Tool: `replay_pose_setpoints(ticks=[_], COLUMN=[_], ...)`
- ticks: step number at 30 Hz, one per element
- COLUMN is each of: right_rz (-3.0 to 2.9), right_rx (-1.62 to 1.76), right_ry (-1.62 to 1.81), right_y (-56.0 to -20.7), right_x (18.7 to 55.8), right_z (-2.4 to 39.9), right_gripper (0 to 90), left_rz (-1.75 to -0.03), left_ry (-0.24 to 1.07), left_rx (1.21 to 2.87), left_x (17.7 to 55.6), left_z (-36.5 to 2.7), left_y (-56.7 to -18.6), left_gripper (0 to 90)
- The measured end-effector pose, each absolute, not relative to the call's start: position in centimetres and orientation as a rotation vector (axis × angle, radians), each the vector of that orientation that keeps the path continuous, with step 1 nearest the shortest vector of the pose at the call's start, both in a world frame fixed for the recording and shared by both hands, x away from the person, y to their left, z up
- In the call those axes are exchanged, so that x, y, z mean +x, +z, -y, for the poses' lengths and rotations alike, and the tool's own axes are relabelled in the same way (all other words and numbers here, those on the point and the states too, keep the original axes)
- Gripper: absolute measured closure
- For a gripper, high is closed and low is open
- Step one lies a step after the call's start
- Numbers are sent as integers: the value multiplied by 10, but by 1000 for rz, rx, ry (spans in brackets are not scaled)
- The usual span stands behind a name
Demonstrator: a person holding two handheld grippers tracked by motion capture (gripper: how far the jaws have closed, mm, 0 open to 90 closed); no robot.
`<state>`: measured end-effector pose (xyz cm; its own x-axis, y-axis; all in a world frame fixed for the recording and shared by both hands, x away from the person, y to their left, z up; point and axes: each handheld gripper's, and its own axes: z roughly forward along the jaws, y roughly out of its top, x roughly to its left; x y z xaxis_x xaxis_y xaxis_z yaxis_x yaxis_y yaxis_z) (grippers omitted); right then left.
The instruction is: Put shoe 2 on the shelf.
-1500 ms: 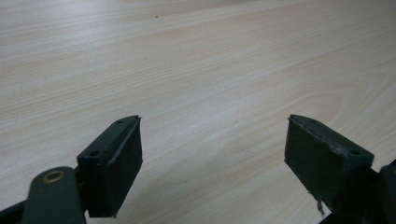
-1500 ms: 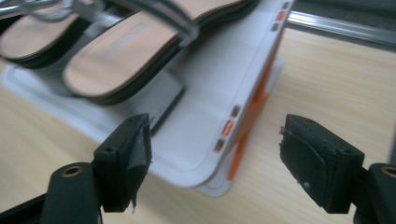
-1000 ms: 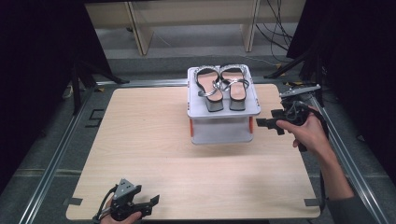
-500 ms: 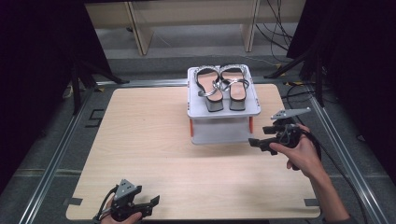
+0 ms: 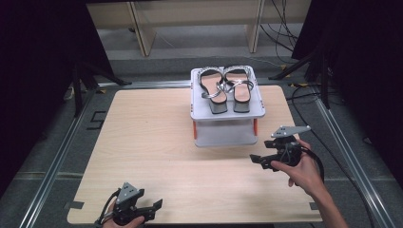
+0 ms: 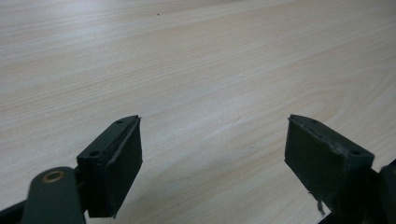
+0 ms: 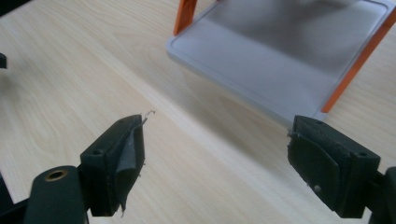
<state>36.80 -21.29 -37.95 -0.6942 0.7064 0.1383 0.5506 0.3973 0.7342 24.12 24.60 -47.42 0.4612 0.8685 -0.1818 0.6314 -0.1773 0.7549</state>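
A pair of silver-strapped heeled sandals point(image 5: 226, 88) rests side by side on the top shelf of a small white rack point(image 5: 259, 111) with orange legs, at the far middle of the wooden table. My right gripper point(image 5: 259, 160) hovers open in front of the rack's right corner, held by a hand. In the right gripper view its jaws stand wide apart over bare wood, with the rack's lower shelf point(image 7: 289, 51) and an orange leg point(image 7: 187, 14) ahead. My left gripper point(image 5: 153, 208) sits open at the table's near left edge, and in its own view point(image 6: 212, 154) nothing lies between the jaws.
The wooden table point(image 5: 157, 137) has metal rails along both sides. Cables point(image 5: 328, 118) trail over the floor at the right. A pale wooden frame point(image 5: 142, 23) stands behind the table.
My right gripper has drawn back from beside the rack, coming toward the near edge and a little leftward. The left gripper has stayed put.
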Motion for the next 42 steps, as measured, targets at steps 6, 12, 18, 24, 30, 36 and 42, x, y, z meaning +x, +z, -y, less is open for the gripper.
replay_pose_setpoints(ticks=[6,12,18,24,30,36,42], right_rz=[-2494,-2496,-2522,-2533,-2582,-2557,-2531], right_rx=[1108,1065,1078,1073,1186,1203,1171], right_ry=[1144,1049,1039,1003,1011,1075,1082], right_y=[-396,-413,-430,-439,-453,-461,-461], right_x=[353,341,329,323,310,300,300], right_z=[212,216,218,221,229,237,240], right_gripper=[202,202,210,201,197,193,185], left_rz=[-1252,-1250,-1250,-1254,-1248,-1234,-1236], left_ry=[371,373,368,366,370,372,370], left_rx=[1915,1912,1909,1912,1910,1927,1926], left_x=[241,241,241,240,240,240,240], left_z=[-246,-246,-245,-244,-245,-243,-242], left_y=[-474,-473,-474,-474,-474,-474,-475], left_gripper=[186,186,185,185,184,184,182])
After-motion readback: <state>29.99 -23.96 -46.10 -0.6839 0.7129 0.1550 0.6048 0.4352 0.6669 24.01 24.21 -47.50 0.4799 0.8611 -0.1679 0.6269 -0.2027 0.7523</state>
